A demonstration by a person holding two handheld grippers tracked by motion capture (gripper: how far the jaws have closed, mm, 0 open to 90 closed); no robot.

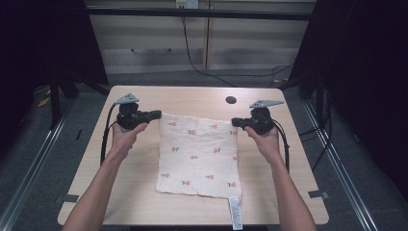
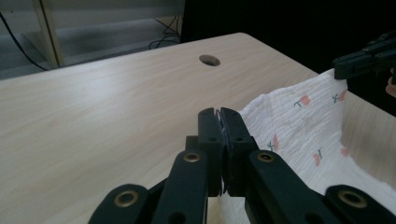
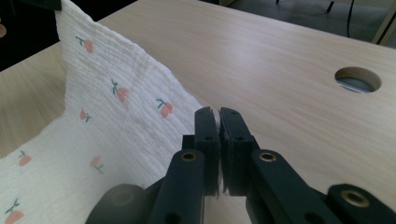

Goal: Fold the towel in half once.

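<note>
We have the cloth (image 1: 198, 156) by its two far corners, one in each gripper, and its far edge is lifted off the table (image 1: 144, 192) while the near part lies flat, the label (image 1: 235, 212) hanging out at the near edge. The left gripper (image 2: 220, 116) has its jaws pressed together on a thin sliver of cloth at the corner, and the right gripper (image 3: 218, 116) is pinched onto its corner the same way; in the high view both sit at the far corners, left (image 1: 158, 115) and right (image 1: 235, 122). Our main worry is how little fabric sits between the jaws: the weave is loose and soft, so if we pull the hands apart or lift sharply, a corner may slide out and that side will drop and crumple. If we lift one side ahead of the other, the edge between the grippers will sag or twist, and any fold we lay will likely come out skewed. Carrying the far edge toward us too low could drag the cloth along the wood and bunch the flat half, or push the near edge and label off the table. We should also mind the hole (image 1: 231, 100) just beyond the right corner, where a jaw tip could catch.
</note>
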